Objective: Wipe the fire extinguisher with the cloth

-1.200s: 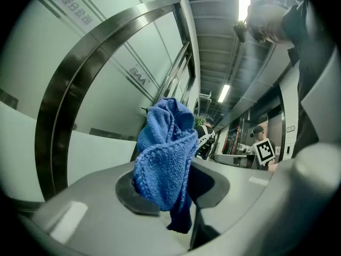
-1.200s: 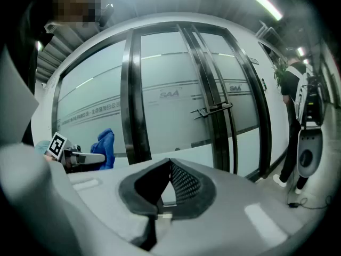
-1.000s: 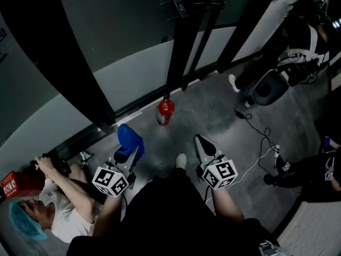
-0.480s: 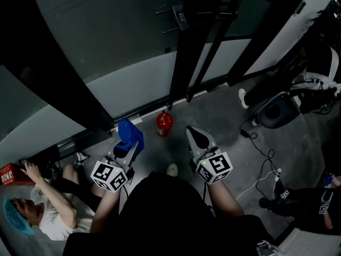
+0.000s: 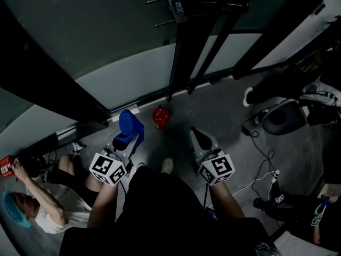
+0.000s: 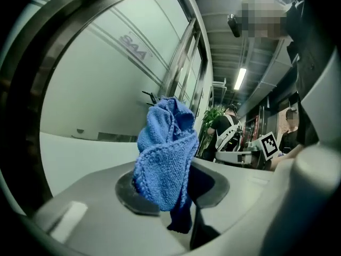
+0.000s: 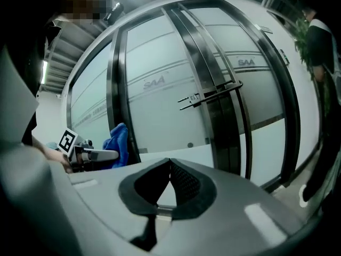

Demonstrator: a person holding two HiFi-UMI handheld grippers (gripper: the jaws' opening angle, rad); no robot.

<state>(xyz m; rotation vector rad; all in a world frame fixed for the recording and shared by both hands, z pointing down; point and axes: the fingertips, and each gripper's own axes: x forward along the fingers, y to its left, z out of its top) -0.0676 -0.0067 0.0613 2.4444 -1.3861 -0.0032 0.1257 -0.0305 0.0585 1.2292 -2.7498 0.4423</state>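
My left gripper (image 5: 127, 142) clamps a crumpled blue knitted cloth (image 5: 130, 124); my right gripper (image 5: 197, 135) has its jaws together, empty. The red fire extinguisher (image 5: 160, 116) stands ahead on open grey floor (image 5: 224, 111), beside the frosted glass wall (image 5: 128, 79).

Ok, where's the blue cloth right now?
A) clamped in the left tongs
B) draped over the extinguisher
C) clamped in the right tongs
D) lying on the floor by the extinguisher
A: the blue cloth is pinched in the left tongs, while the right tongs are shut on nothing and the fire extinguisher stands uncovered.
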